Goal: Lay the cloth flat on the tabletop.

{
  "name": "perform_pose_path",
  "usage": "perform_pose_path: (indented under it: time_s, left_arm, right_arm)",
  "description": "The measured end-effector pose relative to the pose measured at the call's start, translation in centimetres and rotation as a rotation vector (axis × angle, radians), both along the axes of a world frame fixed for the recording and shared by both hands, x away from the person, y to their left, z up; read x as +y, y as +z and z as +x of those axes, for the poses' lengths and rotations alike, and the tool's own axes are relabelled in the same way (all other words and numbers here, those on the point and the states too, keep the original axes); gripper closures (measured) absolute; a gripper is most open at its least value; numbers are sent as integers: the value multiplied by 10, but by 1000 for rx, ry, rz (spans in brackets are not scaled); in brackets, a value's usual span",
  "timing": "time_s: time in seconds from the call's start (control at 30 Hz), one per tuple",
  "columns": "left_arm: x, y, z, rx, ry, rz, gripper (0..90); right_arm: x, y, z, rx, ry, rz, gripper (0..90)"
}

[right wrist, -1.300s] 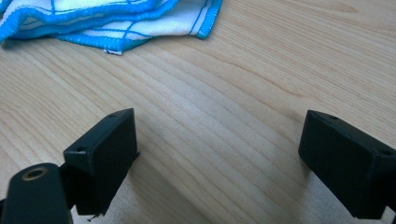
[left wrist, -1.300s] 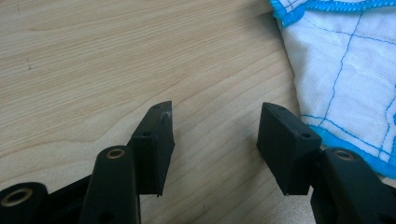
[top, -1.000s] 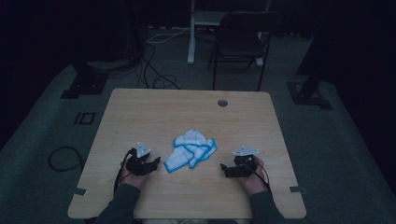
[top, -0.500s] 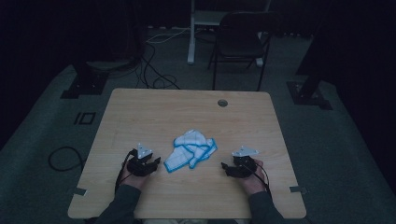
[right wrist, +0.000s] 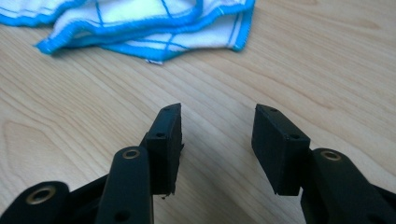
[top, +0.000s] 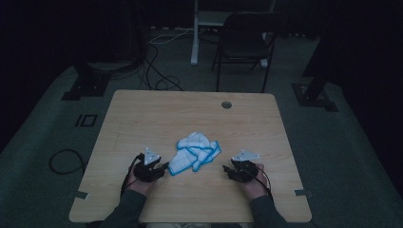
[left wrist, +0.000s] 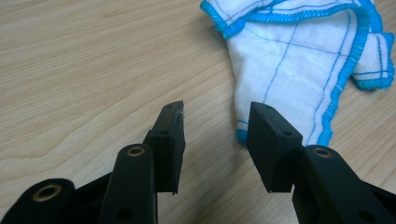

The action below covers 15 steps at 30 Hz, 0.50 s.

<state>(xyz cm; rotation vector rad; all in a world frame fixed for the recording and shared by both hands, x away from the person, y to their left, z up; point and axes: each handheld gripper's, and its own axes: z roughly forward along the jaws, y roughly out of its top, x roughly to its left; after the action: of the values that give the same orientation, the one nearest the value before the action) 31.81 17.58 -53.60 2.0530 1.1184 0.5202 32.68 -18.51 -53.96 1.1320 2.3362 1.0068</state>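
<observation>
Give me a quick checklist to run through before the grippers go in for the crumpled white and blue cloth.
1. Cloth lies crumpled on the table, between both grippers: ok.
2. Left gripper has just been closing, jaws apart, nothing between them: ok.
3. Right gripper has just been closing, jaws apart over bare wood: ok.
4. Left gripper close to a blue-hemmed corner: ok.
5. Right gripper at the cloth's edge: not ok, a gap of wood remains.
6. Which corners belong to one edge: cannot tell, folds hide them.

High view looks down; both gripper views (close, low) share the cloth.
</observation>
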Motion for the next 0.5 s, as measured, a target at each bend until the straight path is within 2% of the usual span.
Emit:
perform_pose_path:
  time_s: [0.23,0.5]
  left_arm:
    - [-3,5,-4,-14,-8,-5,571]
    - [-10,10,-9,-23,-36,-15,585]
  right_arm:
    - [11,6,-6,-19,27,9,585]
    - [22,9,-10,-34,48,6,593]
